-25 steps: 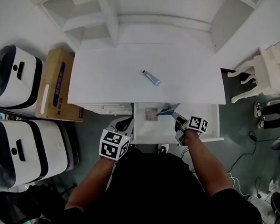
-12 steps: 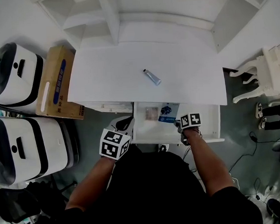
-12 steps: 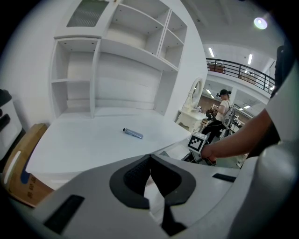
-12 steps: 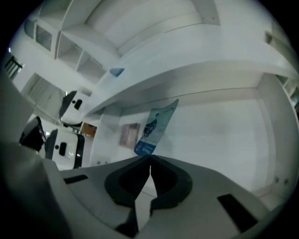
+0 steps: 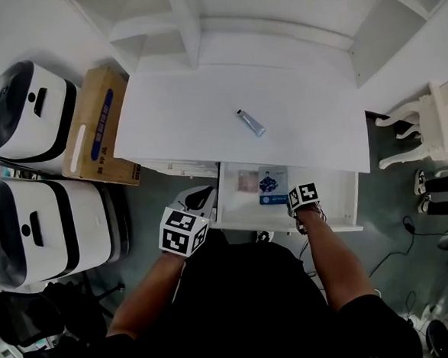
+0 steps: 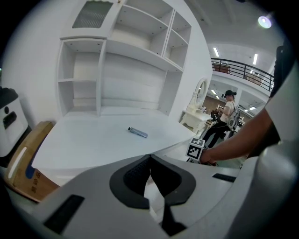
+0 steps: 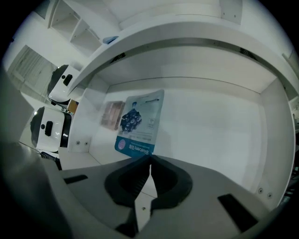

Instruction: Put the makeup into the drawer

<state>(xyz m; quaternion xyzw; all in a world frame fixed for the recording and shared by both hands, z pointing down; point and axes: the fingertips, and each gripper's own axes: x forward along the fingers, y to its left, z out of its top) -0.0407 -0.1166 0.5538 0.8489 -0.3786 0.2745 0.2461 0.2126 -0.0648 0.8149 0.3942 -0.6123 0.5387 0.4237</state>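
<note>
A: Note the drawer: it is pulled out under the front edge of the desk. What is in it?

B: A blue and white packet lies flat on the drawer floor, with a smaller pinkish packet just to its left.

A: And the right gripper?

B: It points steeply down at the drawer's front. The jaws are pressed together. The blue packet's near corner sits right at their tips; I cannot tell whether it is caught there or only lies beside them.

A: The left gripper?

B: It hangs to the left of the drawer, with its jaws together and nothing between them. A small tube lies on the desk top, well apart from both grippers.
</note>
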